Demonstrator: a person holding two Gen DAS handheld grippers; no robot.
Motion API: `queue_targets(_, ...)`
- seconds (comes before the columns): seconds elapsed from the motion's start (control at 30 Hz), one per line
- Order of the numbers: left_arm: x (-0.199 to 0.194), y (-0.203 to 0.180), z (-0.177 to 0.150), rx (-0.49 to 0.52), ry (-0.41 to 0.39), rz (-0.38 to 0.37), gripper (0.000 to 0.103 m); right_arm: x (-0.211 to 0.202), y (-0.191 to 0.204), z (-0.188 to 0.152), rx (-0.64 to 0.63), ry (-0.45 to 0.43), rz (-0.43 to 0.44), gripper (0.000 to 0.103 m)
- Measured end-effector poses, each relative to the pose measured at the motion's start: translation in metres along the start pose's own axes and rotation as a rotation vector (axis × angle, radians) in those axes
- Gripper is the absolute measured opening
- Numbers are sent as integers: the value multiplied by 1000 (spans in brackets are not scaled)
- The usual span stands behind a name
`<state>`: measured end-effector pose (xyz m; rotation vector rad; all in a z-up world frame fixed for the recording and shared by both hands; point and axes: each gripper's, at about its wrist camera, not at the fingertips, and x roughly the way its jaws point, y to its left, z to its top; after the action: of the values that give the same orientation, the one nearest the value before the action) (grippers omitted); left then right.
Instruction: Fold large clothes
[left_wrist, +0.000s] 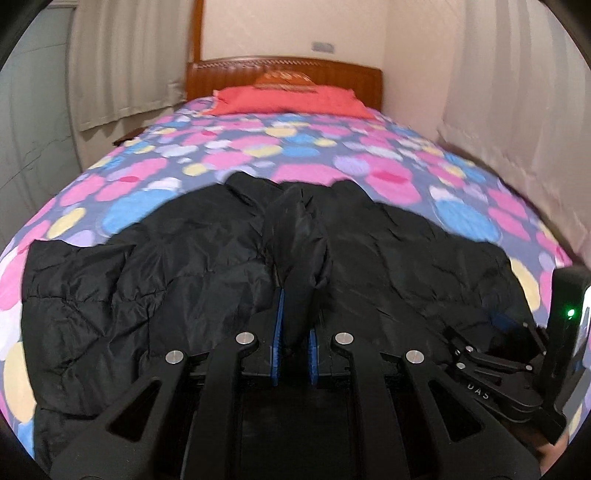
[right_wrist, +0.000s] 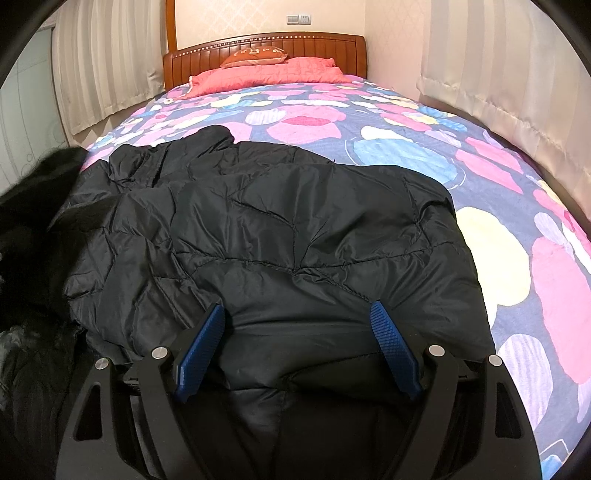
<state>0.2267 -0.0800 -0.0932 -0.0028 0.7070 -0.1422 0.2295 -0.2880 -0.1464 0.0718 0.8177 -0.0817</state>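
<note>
While pinched by left gripper (left_wrist: 295, 325), jacket (right_wrist: 258, 229) lies crosswise on bed (right_wrist: 406, 122).

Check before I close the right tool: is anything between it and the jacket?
Nothing visible. The open right tool straddles a bare fold of the jacket.

The black quilted jacket (right_wrist: 280, 236) lies spread and creased across the foot end of the bed (right_wrist: 406, 147), well apart from the headboard end. Its shiny fabric shows stitched panels and wrinkles. One narrow fold of the jacket stands raised above the rest, pinched between the left tool's pads (left_wrist: 295, 332).
</note>
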Motion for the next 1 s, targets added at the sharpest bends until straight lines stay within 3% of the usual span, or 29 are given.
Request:
queue_targets(0.1, 4, -8, -1, 26, 15, 4, 20, 2, 0, 1, 0, 0, 0, 81)
queue_targets(0.17, -4, -8, -1, 33, -4, -2, 62, 0, 2, 0, 0, -1, -2, 81)
queue_targets(0.23, -20, -4, 0, 18, -49, -2, 71, 0, 1, 0, 1, 0, -2, 81)
queue_targets(0.43, -71, 25, -6, -25, -92, -30, 80, 2, 1, 1, 1, 5, -2, 81)
queue_targets(0.63, -113, 90, -29, -30, -139, 129, 81, -10, 15, 9, -4, 8, -1, 81)
queue_targets(0.77, -115, 142, -39, -81, -117, 242, 82, -31, 46, 22, -5, -24, 95, 81)
queue_targets(1.0, -102, 198, -51, -198, -37, 273, 83, -7, 123, 45, -63, 44, 253, 81)
